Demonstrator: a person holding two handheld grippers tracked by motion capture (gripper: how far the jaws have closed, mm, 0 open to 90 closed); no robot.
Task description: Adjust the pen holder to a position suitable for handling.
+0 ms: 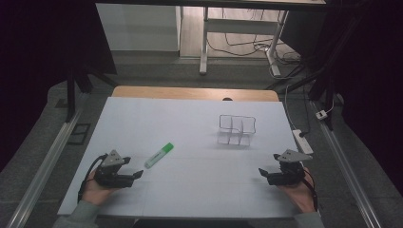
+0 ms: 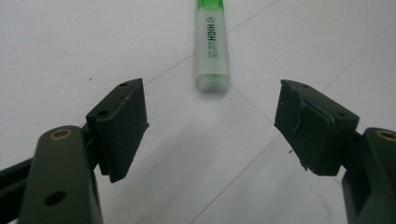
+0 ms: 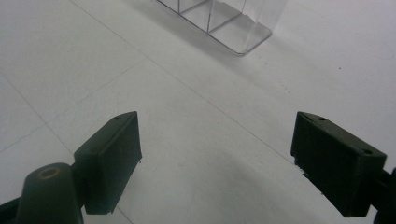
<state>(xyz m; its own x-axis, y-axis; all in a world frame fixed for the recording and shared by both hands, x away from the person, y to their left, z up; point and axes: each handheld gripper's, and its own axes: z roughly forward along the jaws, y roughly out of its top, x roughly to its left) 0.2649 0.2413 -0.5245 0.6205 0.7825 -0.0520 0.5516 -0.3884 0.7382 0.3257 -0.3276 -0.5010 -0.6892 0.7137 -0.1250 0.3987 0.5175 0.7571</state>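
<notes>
High view first: a person sits at a white table [image 1: 190, 123] with a claw in each hand, both resting low near the front edge. The left gripper [image 1: 135, 175] lies just short of a green highlighter [image 1: 158, 155], which lies flat on the sheet, its green cap pointing away toward the far right. The right gripper [image 1: 263, 172] sits well apart on the other side, facing a clear divided organiser [image 1: 236, 129] standing upright farther back.

From the left gripper view, the jaws stand wide apart with nothing between them, and the highlighter [image 2: 212, 51] lies straight ahead, its pale butt end nearest and roughly centred in the gap. The right gripper view shows its jaws just as wide and empty, with the organiser's corner [image 3: 224, 21] up ahead.

To my eye this is the very start: the reach for the pen, nothing picked up yet. The next move seems to call for the left claw to slide forward until the pads straddle the barrel, then close across its narrow width, likely ahead of carrying it to the organiser.
</notes>
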